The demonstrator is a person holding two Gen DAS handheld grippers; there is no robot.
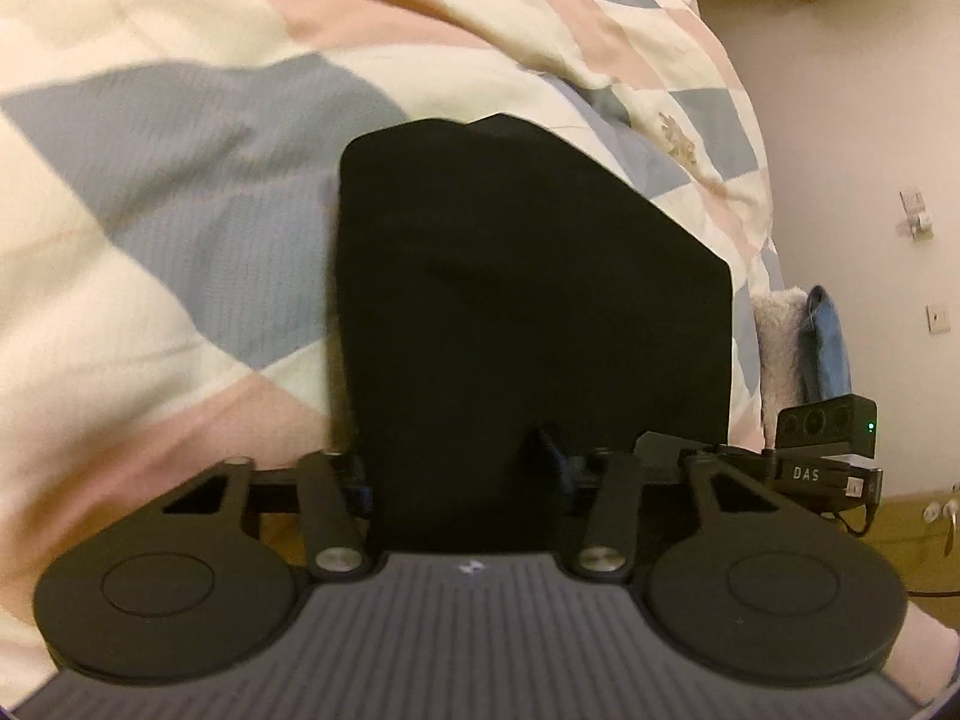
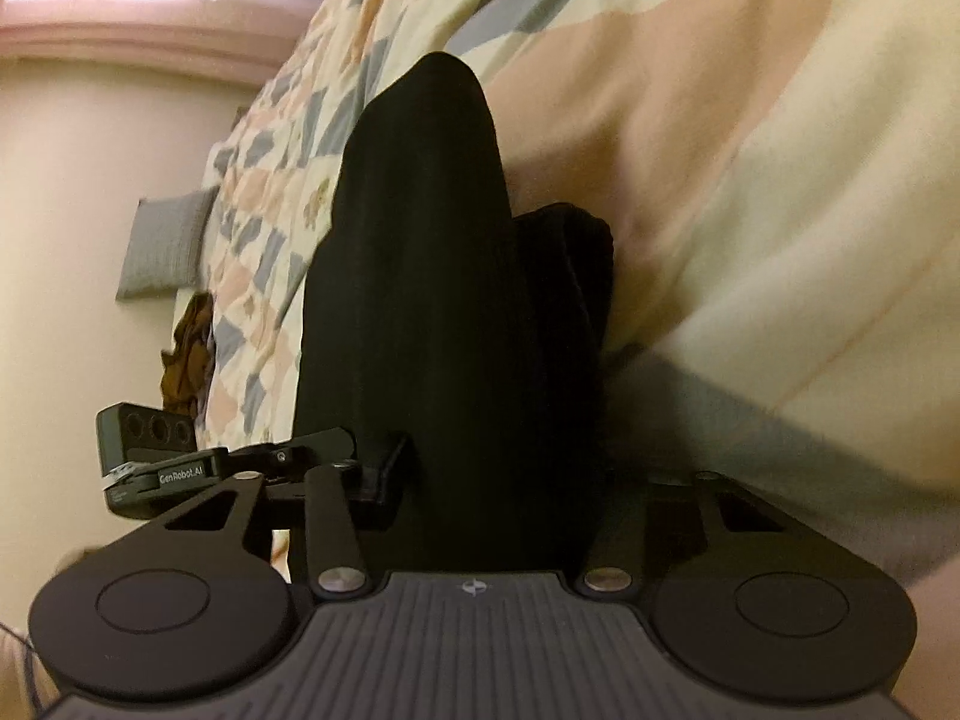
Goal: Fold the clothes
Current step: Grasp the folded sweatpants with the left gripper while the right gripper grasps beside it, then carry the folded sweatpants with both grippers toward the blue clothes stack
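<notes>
Left wrist view: the left gripper (image 1: 465,468) reaches toward a black garment (image 1: 528,276); the dark cloth fills the space between its fingers and hides the tips, and the finger (image 1: 555,456) that shows presses into the fabric, so the gripper appears closed on the cloth's near edge; the garment stands up from there as a broad, flat-sided panel with an angled top; behind it lies a bed covered by a quilt (image 1: 198,138) patterned in cream, pink and grey-blue diamonds; at the right, past the bed's edge, a fluffy white item (image 1: 777,348) sits just beside a blue one (image 1: 831,348) against a pale wall; the other gripper's camera block (image 1: 825,420) shows at the right with a green light on.

Right wrist view: the right gripper (image 2: 498,474) points at the same black garment (image 2: 420,300), which rises in a tall rounded peak with a thicker folded bundle just to its right; its left finger (image 2: 390,468) lies against the cloth while the right one is hidden behind the fabric, so the gripper looks shut on the garment; the quilt (image 2: 750,150) spreads across the right and upper part; a grey pillow (image 2: 162,246) sits at the far left, and a brown crumpled item (image 2: 189,354) lies at the quilt's edge below it.
</notes>
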